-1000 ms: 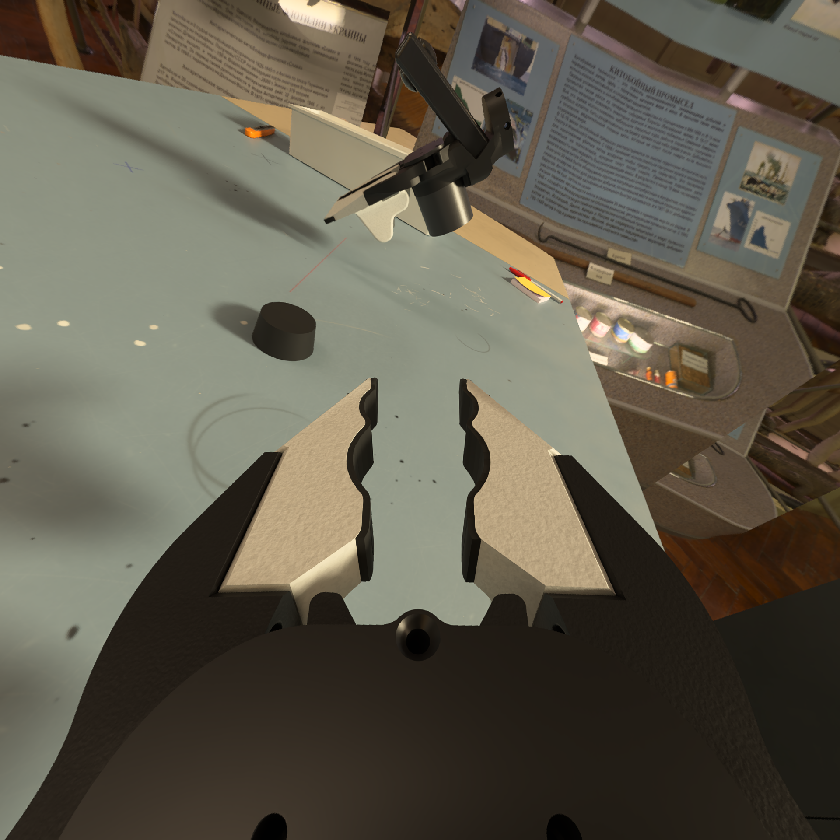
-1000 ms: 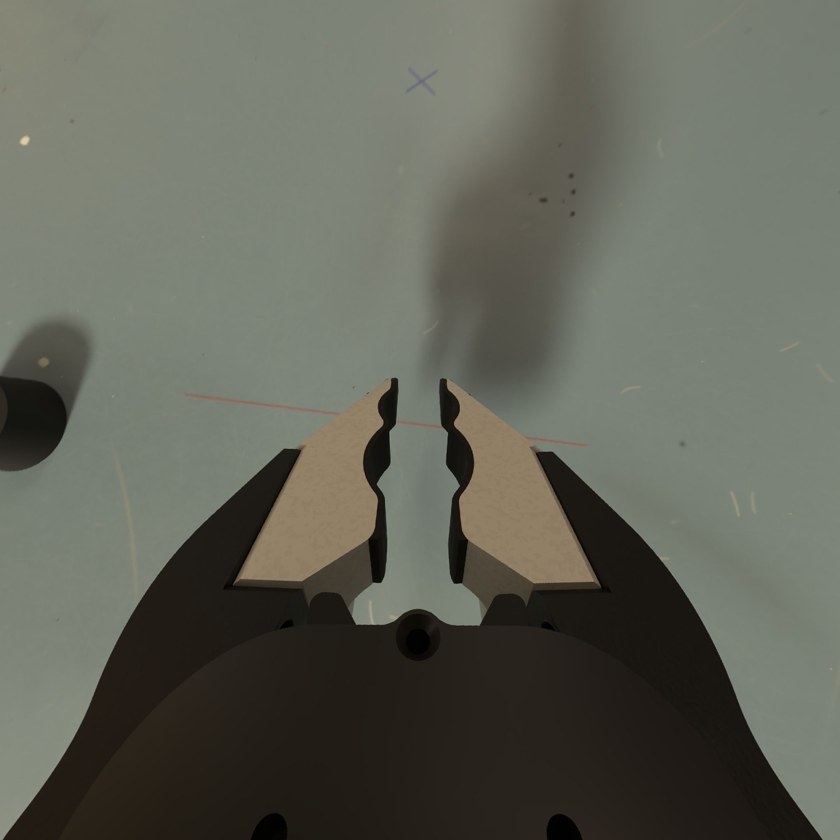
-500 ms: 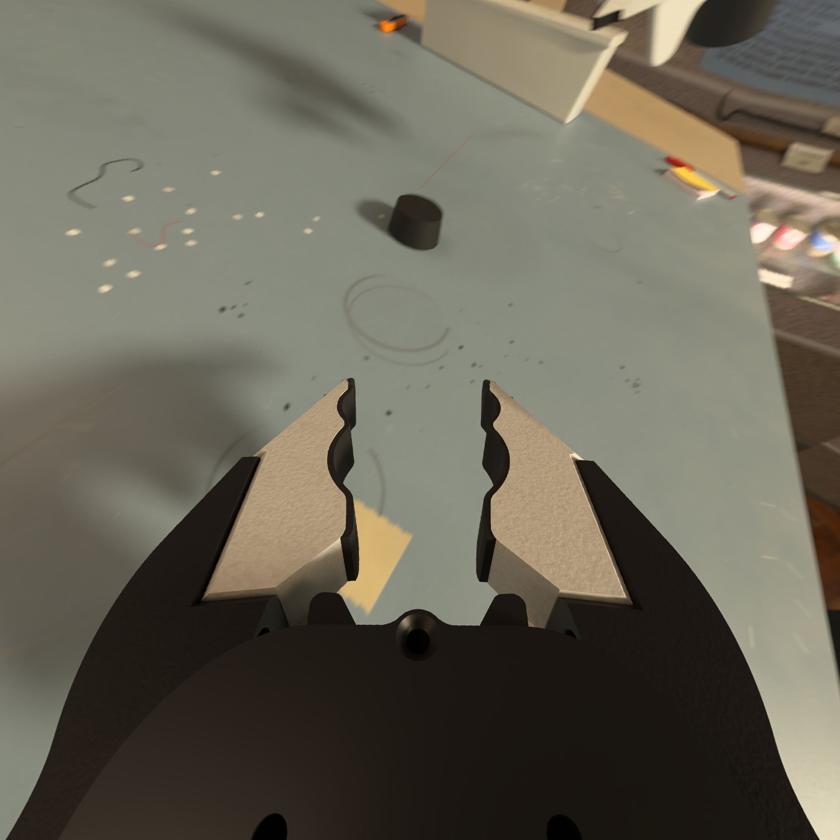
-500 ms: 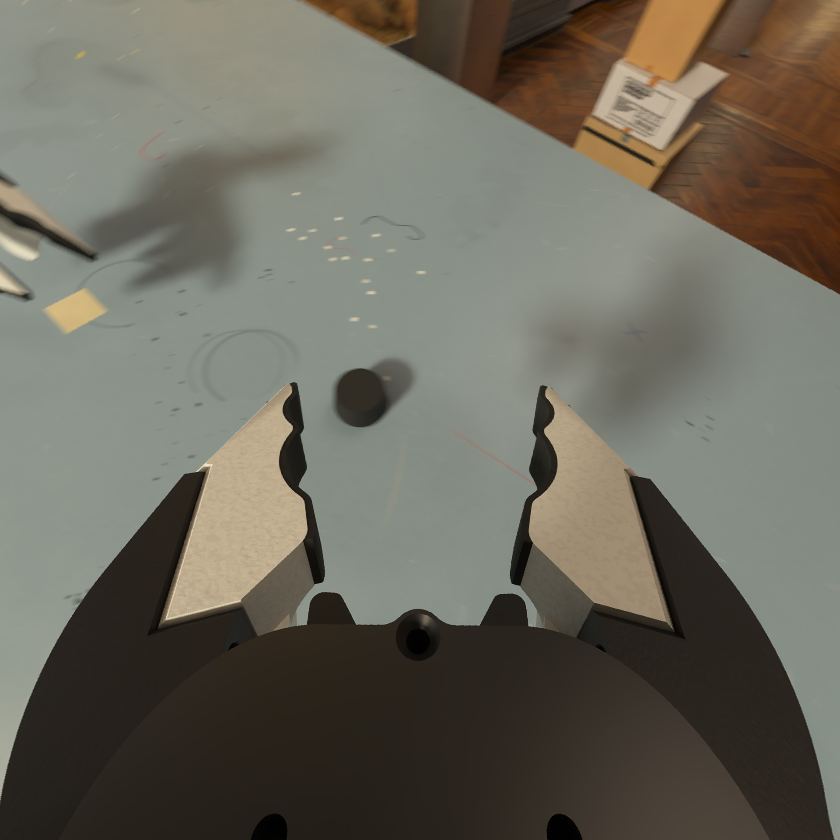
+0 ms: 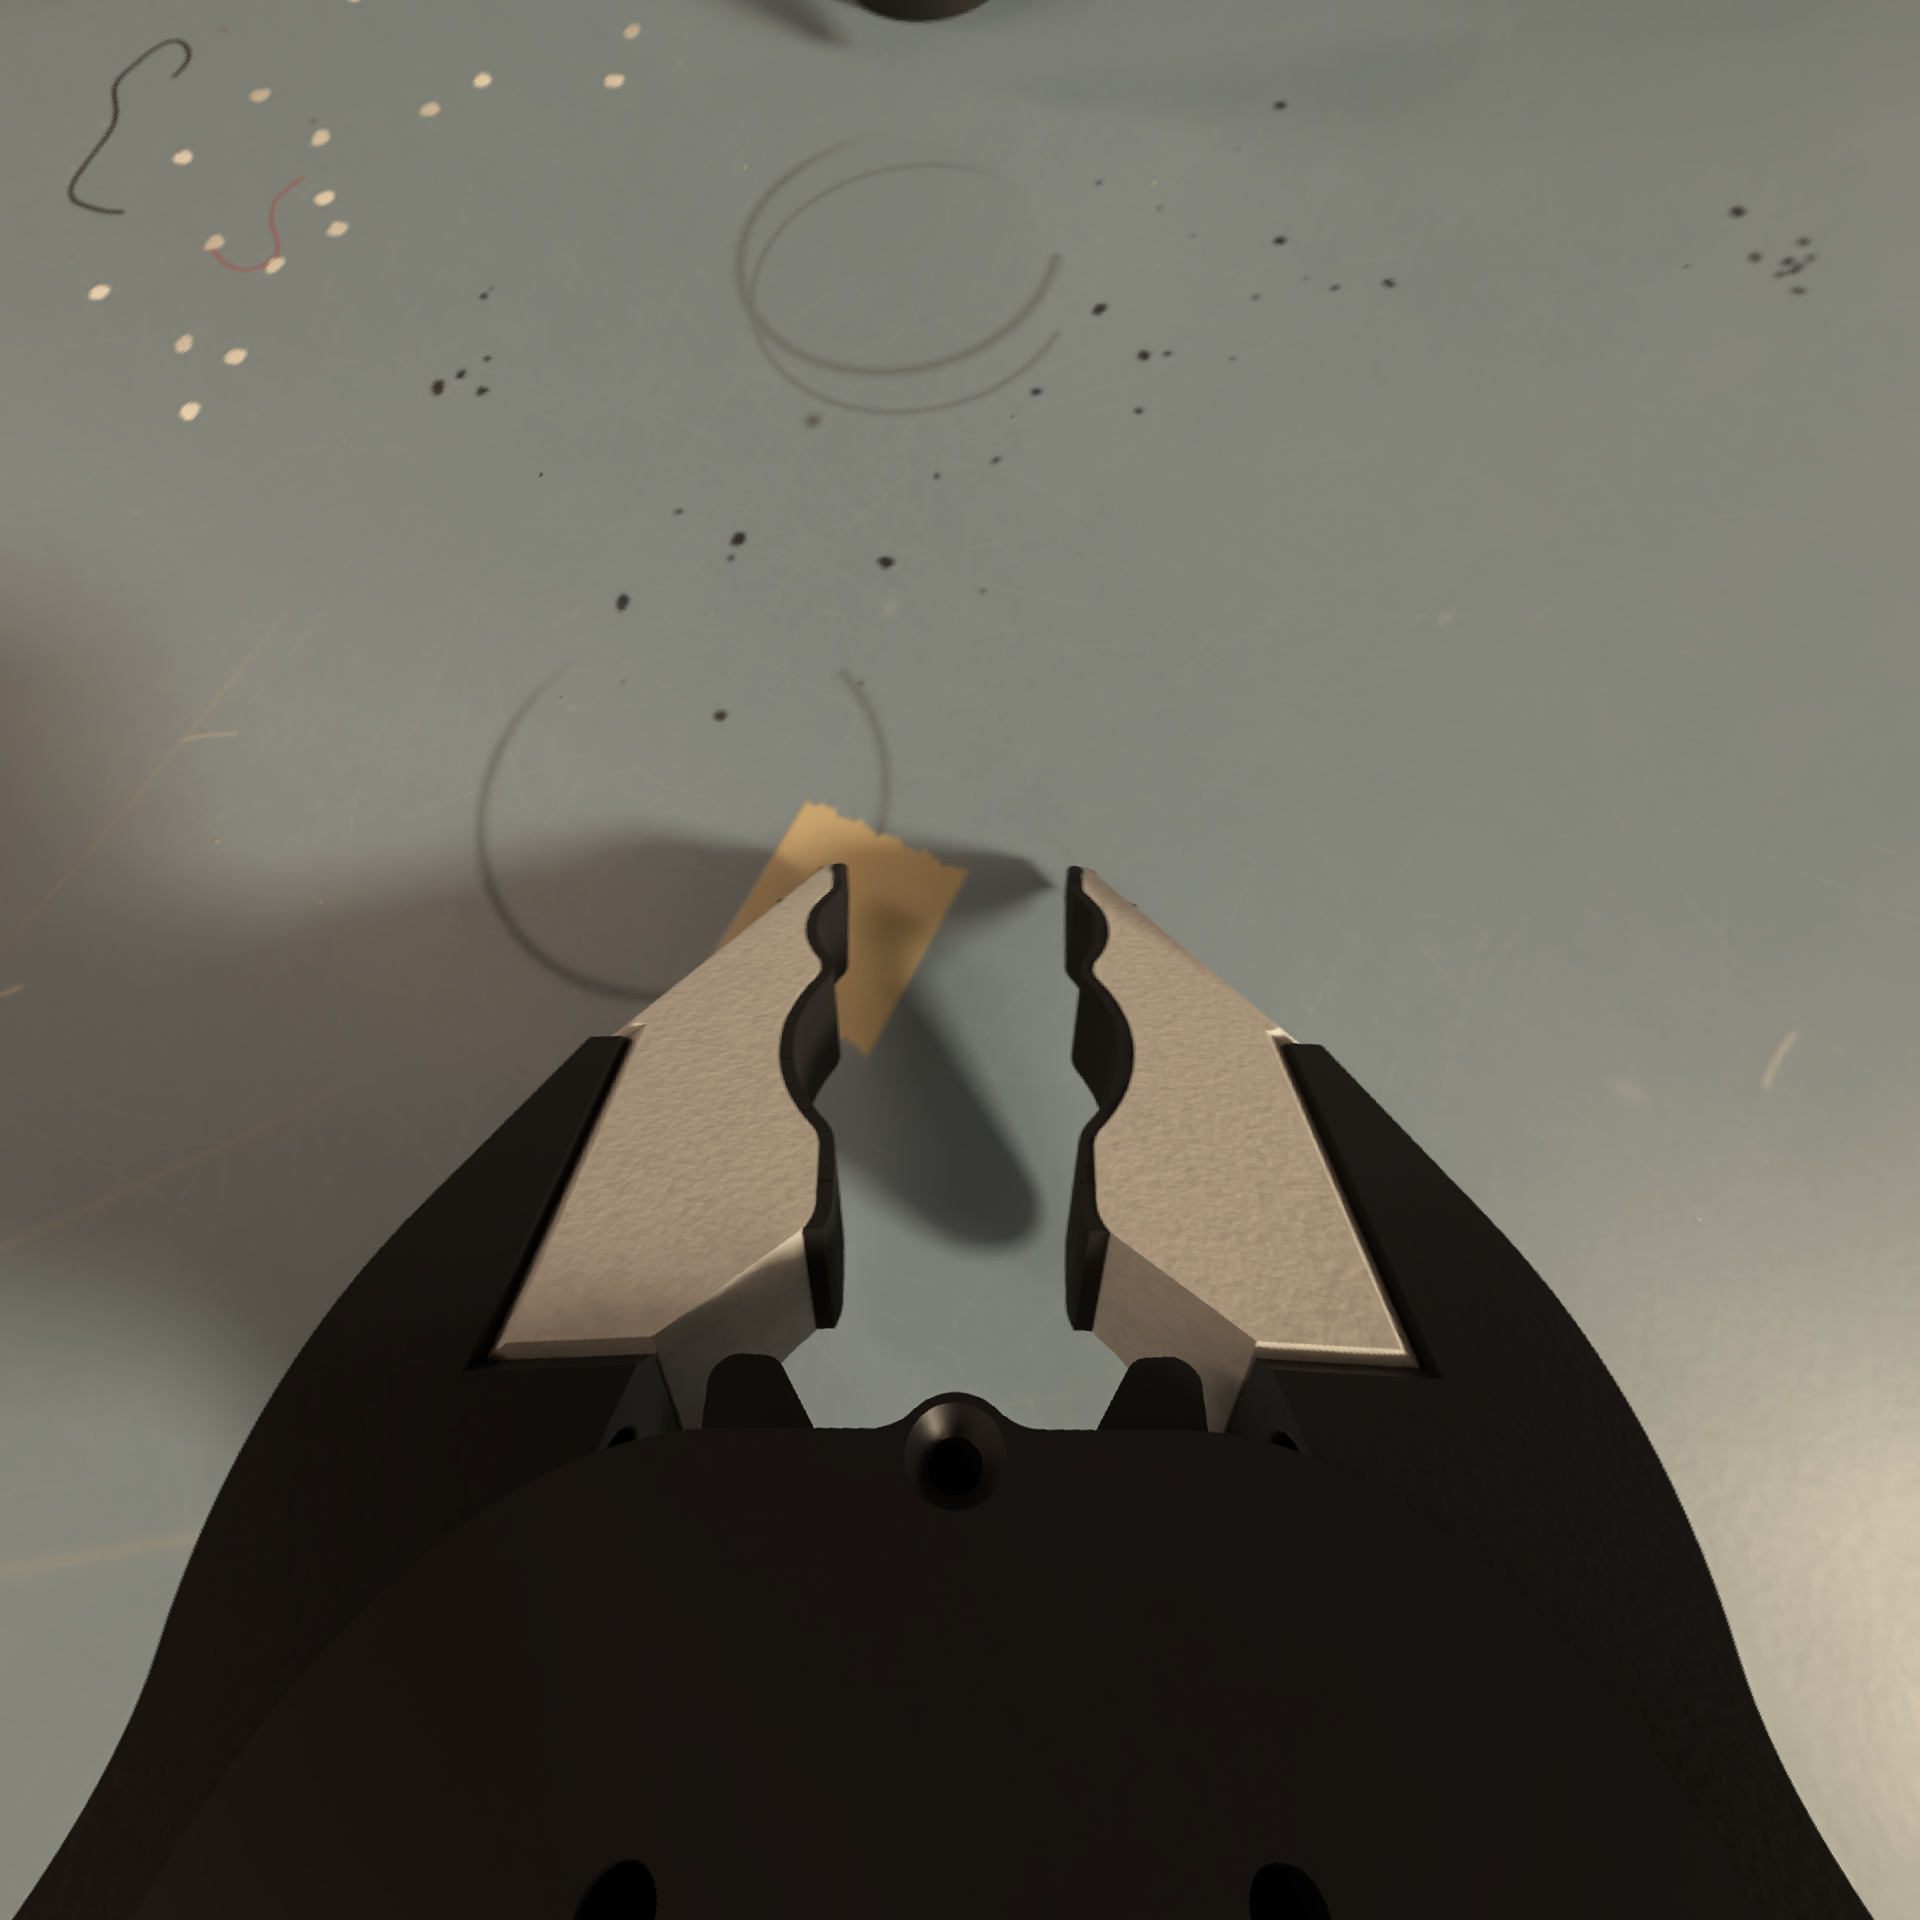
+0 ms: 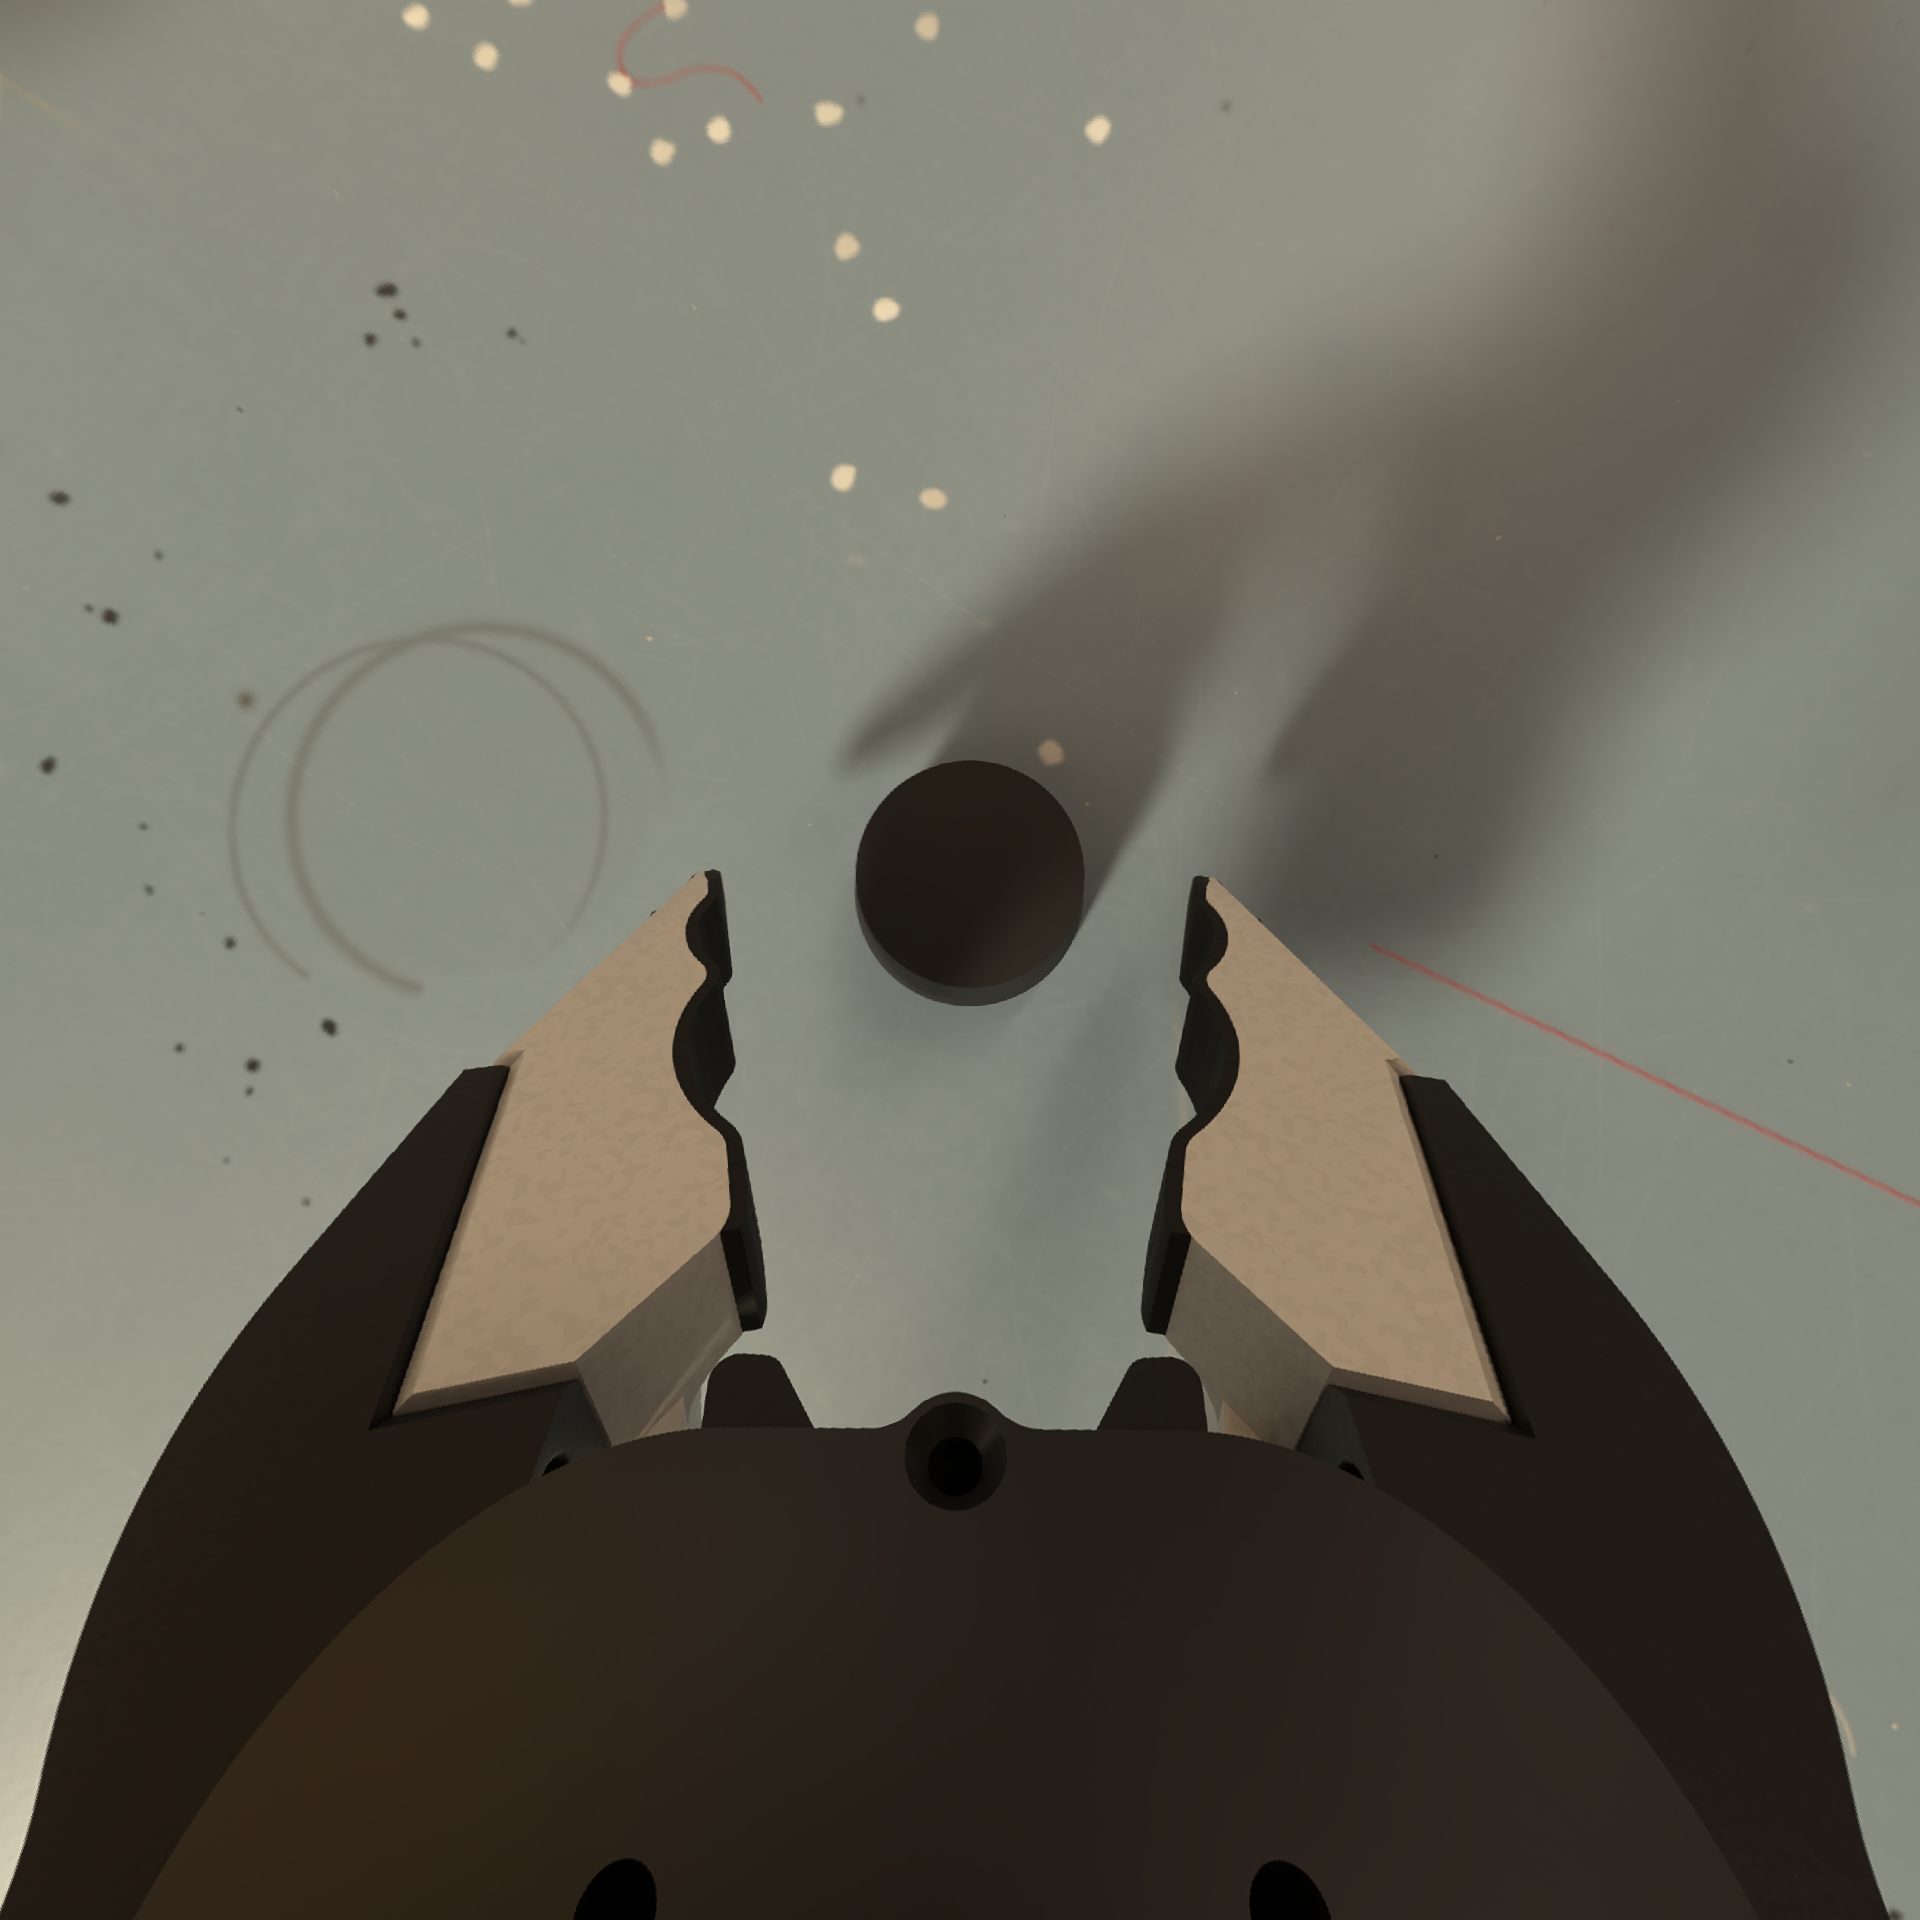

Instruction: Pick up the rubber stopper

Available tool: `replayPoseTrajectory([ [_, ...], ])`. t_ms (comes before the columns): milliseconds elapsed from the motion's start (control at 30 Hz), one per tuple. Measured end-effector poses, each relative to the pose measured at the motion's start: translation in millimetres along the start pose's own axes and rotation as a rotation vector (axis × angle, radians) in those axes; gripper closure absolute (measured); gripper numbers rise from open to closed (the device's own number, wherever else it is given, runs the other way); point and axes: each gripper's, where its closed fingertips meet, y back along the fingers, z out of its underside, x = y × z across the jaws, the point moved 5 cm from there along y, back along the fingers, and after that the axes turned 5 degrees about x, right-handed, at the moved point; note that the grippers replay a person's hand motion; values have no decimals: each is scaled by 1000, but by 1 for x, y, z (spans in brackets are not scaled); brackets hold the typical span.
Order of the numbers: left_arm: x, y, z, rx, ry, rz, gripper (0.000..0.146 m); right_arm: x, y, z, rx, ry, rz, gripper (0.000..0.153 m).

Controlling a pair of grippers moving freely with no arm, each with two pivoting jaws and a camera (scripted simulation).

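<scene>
Since half a second ago, the right gripper (image 6: 954,883) has closed in above the round black rubber stopper (image 6: 968,881), which now sits on the scuffed grey-blue table (image 6: 416,416) just ahead of its spread fingertips, untouched. Meanwhile the left gripper (image 5: 956,878) hovers parted and empty over a torn tan tape scrap (image 5: 894,914); a dark edge at its view's top is possibly the stopper.
</scene>
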Motion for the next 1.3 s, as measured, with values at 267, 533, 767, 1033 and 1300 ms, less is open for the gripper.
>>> replayPoseTrajectory([
  [267,2,-2,4,-43,94,150,146,3,-15,5,-89,31,-23,97],
  [533,1,-2,3,-53,111,186,146,-25,-15,-12,-31,138,-184,104],
  [767,-3,-3,3,-79,203,243,146,-134,-33,-61,96,491,-491,104],
  [1033,-4,-3,3,-84,223,263,146,-198,-77,-65,-81,666,-578,104],
  [1300,-7,-3,3,-103,283,301,146,-216,-59,-46,-136,880,-562,104],
])
